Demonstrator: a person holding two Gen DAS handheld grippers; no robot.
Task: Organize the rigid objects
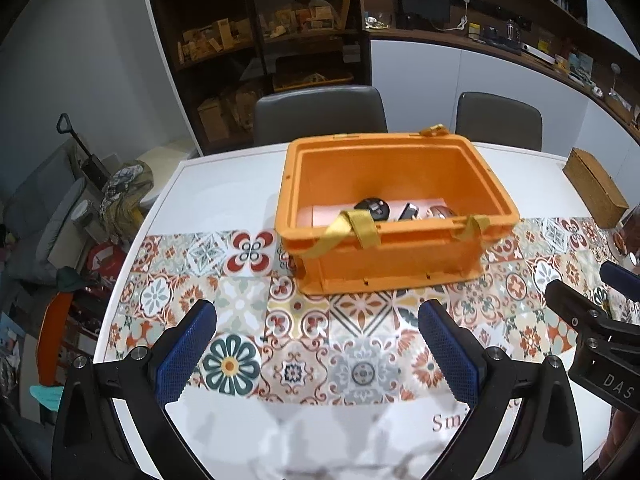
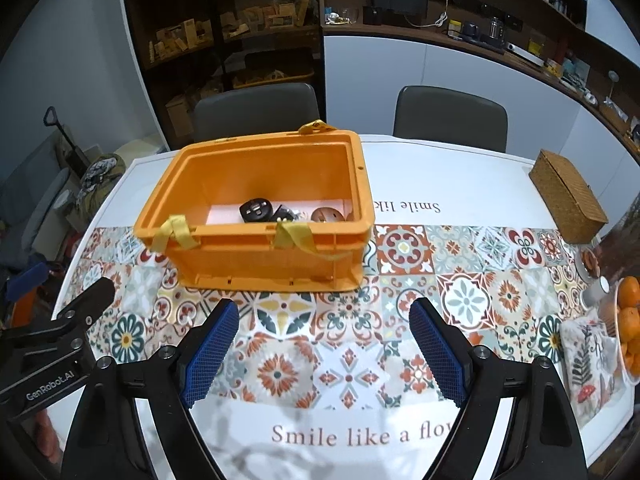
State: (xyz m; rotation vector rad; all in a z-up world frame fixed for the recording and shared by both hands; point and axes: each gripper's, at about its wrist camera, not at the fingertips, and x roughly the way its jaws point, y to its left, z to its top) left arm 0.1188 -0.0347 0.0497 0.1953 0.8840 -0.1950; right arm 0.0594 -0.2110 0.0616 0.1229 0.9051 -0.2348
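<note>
An orange plastic crate (image 1: pixel 390 264) with yellow straps stands on the patterned table runner; it also shows in the right wrist view (image 2: pixel 260 256). Inside it lie a black round object (image 1: pixel 374 209), a black flat object (image 1: pixel 409 212) and a pinkish round object (image 1: pixel 442 212); in the right wrist view they are the black one (image 2: pixel 256 210) and the pinkish one (image 2: pixel 327 214). My left gripper (image 1: pixel 318 354) is open and empty, just in front of the crate. My right gripper (image 2: pixel 324 354) is open and empty, also short of the crate.
A woven wicker box (image 2: pixel 568 196) stands at the right on the white table (image 2: pixel 460 176). A bowl of oranges (image 2: pixel 628 320) and a printed cloth (image 2: pixel 588 360) lie at the far right. Two grey chairs (image 2: pixel 256 110) stand behind the table.
</note>
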